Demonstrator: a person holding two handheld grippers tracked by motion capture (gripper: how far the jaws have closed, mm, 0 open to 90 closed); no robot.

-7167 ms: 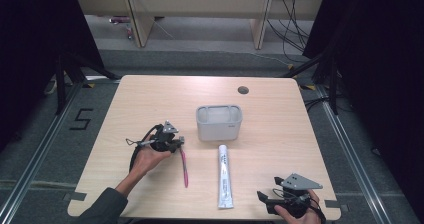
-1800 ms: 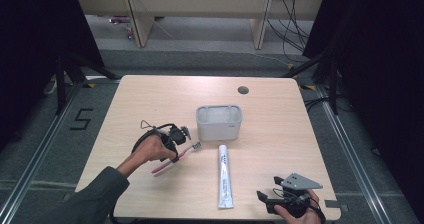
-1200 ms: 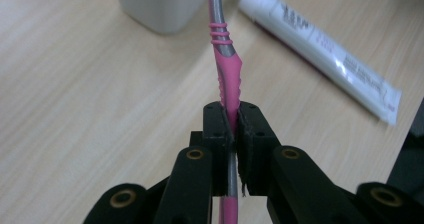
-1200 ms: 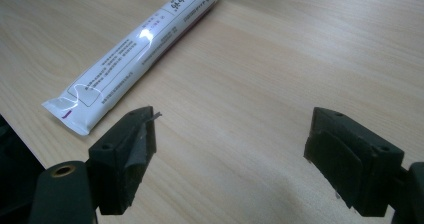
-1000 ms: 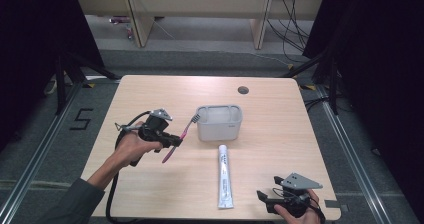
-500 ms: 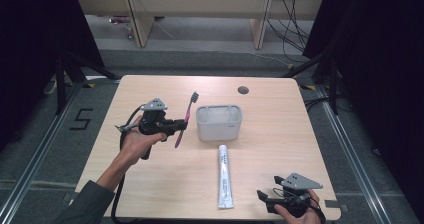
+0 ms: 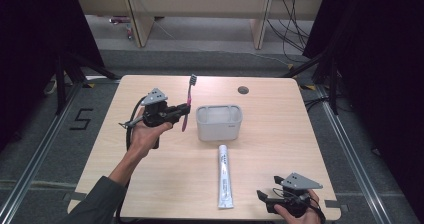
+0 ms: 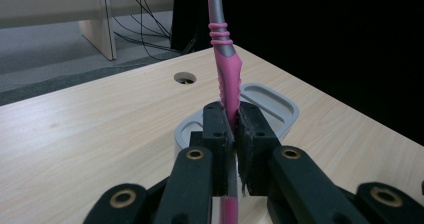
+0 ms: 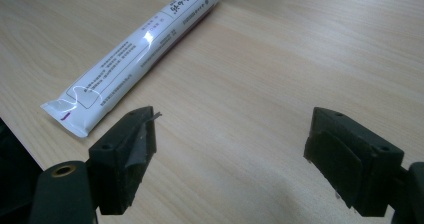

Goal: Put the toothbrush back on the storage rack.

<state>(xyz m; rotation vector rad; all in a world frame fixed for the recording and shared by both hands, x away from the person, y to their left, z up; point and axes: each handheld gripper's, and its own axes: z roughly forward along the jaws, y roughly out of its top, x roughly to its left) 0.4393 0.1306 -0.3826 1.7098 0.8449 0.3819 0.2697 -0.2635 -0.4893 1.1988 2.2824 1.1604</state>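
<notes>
My left gripper (image 7: 183, 111) (image 8: 234, 129) is shut on the pink handle of a toothbrush (image 7: 188, 96) (image 8: 226, 69), which stands almost upright with its dark bristle head at the top. It hovers above the table just left of the grey rectangular cup (image 7: 219, 122) (image 8: 270, 101). A white toothpaste tube (image 7: 224, 175) (image 9: 140, 44) lies flat in front of the cup. At the table's near right corner my right gripper (image 7: 265, 198) (image 9: 232, 154) rests open with bare tabletop between its jaws, the tube's crimped end just beyond its left jaw.
The light wooden table (image 7: 280, 149) has a round cable hole (image 7: 243, 90) (image 8: 185, 77) at the back. Black curtains and metal rails flank it. A shelf unit with cables stands on the floor behind.
My left gripper lifted the toothbrush off the table and swung it from lying flat to nearly upright, moving toward the back left of the cup. The right gripper has stayed put.
</notes>
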